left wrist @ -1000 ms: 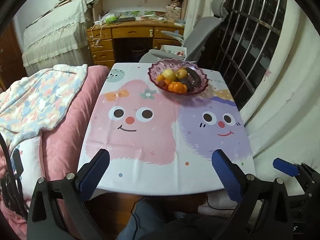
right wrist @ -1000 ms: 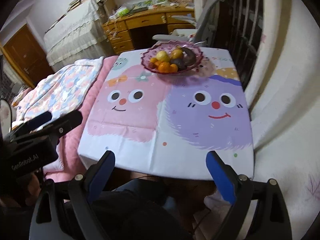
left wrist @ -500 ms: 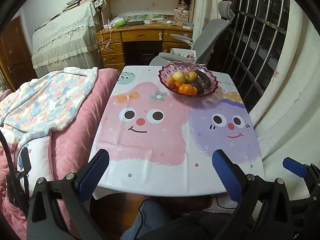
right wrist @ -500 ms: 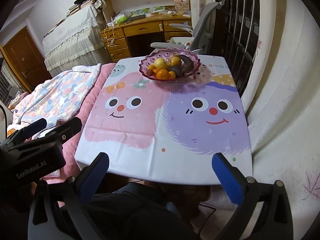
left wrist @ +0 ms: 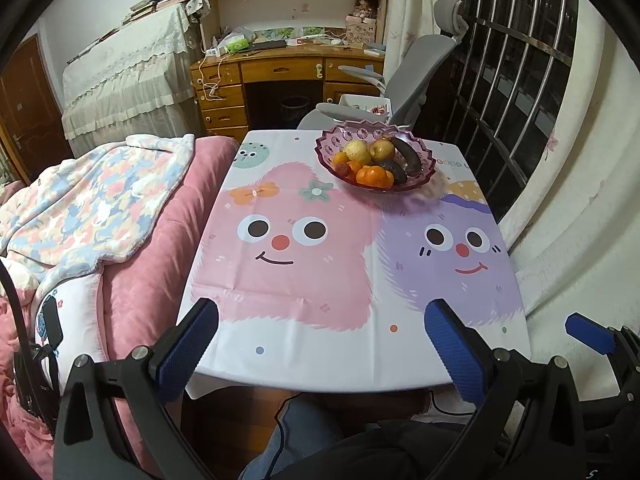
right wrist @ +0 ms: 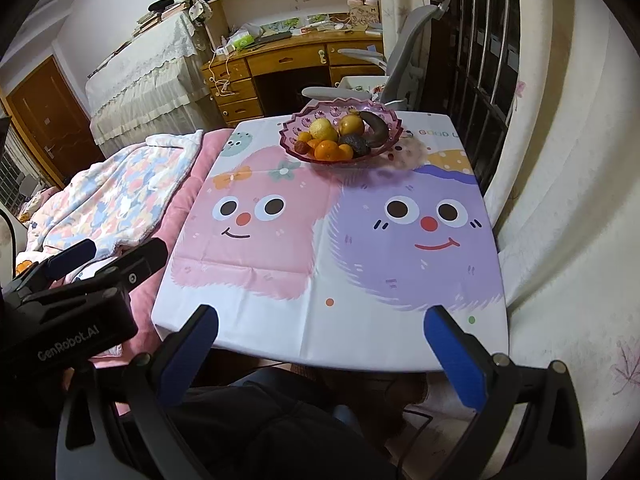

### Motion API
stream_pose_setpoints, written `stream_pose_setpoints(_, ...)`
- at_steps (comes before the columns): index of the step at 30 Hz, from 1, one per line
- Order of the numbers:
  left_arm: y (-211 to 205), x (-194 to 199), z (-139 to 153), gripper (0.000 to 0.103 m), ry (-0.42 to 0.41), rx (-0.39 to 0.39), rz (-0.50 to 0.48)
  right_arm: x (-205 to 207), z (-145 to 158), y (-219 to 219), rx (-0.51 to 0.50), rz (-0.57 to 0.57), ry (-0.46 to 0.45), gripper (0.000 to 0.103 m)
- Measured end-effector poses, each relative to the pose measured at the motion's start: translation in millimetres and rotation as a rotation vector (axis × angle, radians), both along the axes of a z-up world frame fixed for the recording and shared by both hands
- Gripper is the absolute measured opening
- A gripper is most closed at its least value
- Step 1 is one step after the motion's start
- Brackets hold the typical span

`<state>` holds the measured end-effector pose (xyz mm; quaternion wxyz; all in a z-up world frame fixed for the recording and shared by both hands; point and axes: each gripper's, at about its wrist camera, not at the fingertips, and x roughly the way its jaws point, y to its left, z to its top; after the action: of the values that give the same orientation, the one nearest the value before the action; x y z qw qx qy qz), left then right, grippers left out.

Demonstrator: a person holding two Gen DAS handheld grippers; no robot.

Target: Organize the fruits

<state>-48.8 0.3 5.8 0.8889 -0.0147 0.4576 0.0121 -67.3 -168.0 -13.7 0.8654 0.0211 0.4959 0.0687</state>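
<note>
Filling most of both views is the counter (left wrist: 356, 356), covered by a cloth with a pink face and a purple face, and its big middle part is bare. A pink bed (left wrist: 152, 248) with a flowered blanket (left wrist: 92, 200) presses against its left edge, and a pale curtain (left wrist: 568, 220) hangs close along its right edge. Near the far edge sits the purple fruit bowl (left wrist: 427, 152), holding oranges (left wrist: 374, 176), yellow round fruits and dark long ones. Both tongs hang off the near edge, well apart from the bowl. The left tongs (left wrist: 322, 352) are spread wide with nothing between them. The right tongs (right wrist: 320, 356) are spread wide and hold nothing too.
</note>
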Motion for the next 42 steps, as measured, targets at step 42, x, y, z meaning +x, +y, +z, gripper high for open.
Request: stream_pose_setpoints(42, -9, 11, -13, 0.102, 0.034, -0.020, -0.031, 6, -12, -13, -0.007, -0.034, 0.049, 0.103)
